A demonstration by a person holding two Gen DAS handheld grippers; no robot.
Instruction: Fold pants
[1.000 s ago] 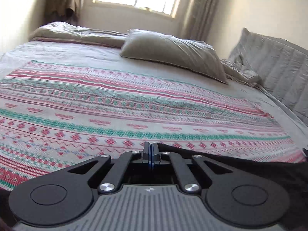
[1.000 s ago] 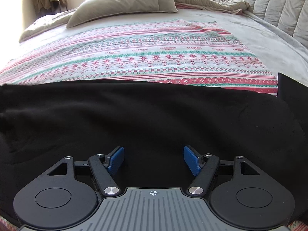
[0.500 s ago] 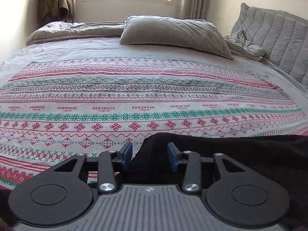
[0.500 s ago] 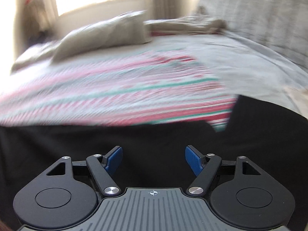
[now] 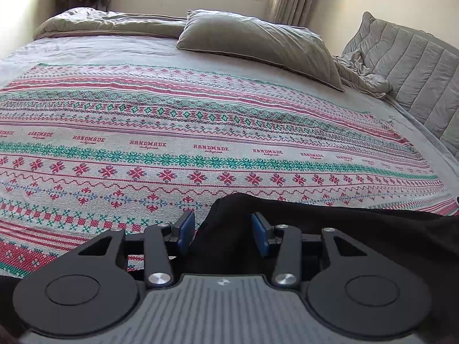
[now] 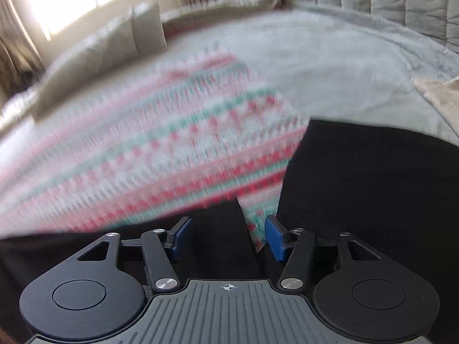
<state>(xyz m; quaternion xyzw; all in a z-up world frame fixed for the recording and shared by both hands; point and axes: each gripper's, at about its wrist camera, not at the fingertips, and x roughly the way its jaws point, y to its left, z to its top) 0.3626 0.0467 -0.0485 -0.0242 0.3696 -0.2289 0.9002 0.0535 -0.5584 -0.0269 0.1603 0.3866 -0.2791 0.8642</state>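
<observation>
The black pants (image 5: 344,229) lie on the patterned red, green and white blanket (image 5: 200,132) at the near edge of the bed. My left gripper (image 5: 223,230) is open, its blue pads either side of a raised fold at the pants' left end, not gripping it. In the right wrist view, which is motion-blurred, the pants (image 6: 373,177) show as two black parts with a wedge of blanket (image 6: 172,157) between them. My right gripper (image 6: 226,238) is open and empty, low over that gap.
A grey pillow (image 5: 258,43) and a rumpled grey duvet (image 5: 109,24) lie at the far side of the bed. A quilted grey headboard (image 5: 416,71) runs along the right. A beige cloth (image 6: 441,94) lies at the right edge.
My left gripper has opened and let go of the pants' fold, which now lies on the blanket. My right gripper, open throughout, has swung quickly to the right along the pants.
</observation>
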